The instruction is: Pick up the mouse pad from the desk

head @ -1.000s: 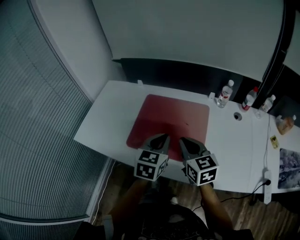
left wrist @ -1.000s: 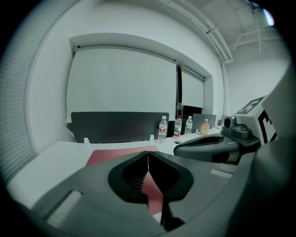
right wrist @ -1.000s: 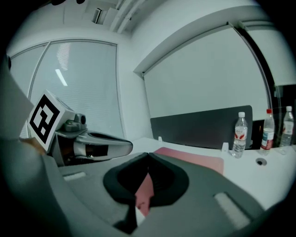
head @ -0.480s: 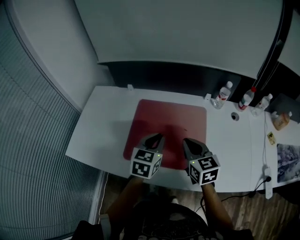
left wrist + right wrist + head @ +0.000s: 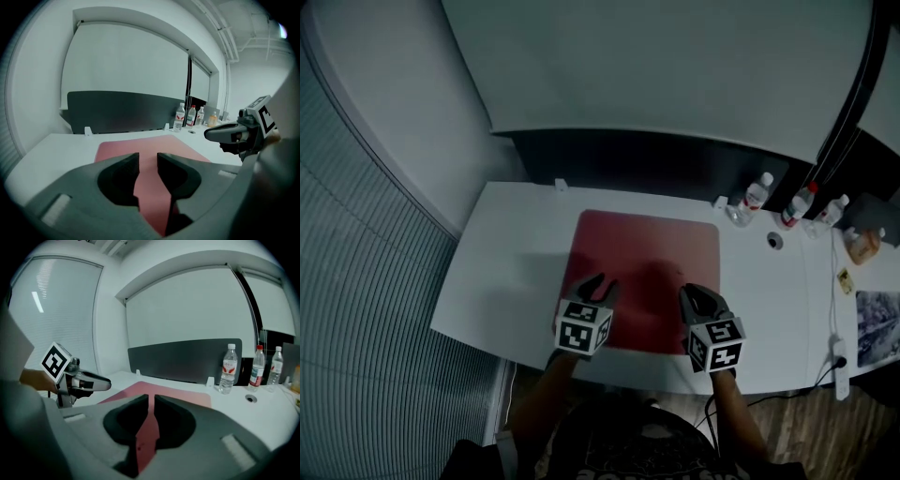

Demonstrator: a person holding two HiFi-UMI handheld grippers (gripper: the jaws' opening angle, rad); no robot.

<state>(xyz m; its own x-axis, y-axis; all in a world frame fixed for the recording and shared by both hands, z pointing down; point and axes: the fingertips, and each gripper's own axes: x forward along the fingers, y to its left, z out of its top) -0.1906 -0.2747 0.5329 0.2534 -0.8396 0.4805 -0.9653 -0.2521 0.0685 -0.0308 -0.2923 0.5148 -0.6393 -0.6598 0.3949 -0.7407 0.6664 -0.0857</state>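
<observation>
**Inspector A:** Where do we find the mouse pad?

**Inspector B:** We record the red mouse pad (image 5: 647, 262) lying flat on the white desk (image 5: 506, 281), roughly midway along it. Its near edge runs close to the desk's near edge. Its far edge stops short of the dark panel (image 5: 628, 159) that stands along the desk's far edge

**Inspector A:** And where are the two tools?

**Inspector B:** We note the left gripper (image 5: 602, 284) above the pad's left side and the right gripper (image 5: 692, 292) above its right side. Both are towards the pad's near edge, pointing at the desk's far edge and tilted downward. We cannot tell whether either tip touches the pad

**Inspector A:** What is the state of the jaws?

**Inspector B:** We find the left gripper released. Its jaws have just been opening and stand apart with a clear gap, and nothing sits between them; only the pad's surface shows through beyond. The right gripper's jaws have also just been opening, but only to a narrow slit. They grasp nothing, and again only the pad shows through the slit

**Inspector A:** Anything else on the desk?

**Inspector B:** We log three water bottles (image 5: 755, 197) upright near the far edge towards the desk's right end, well apart from the pad
</observation>
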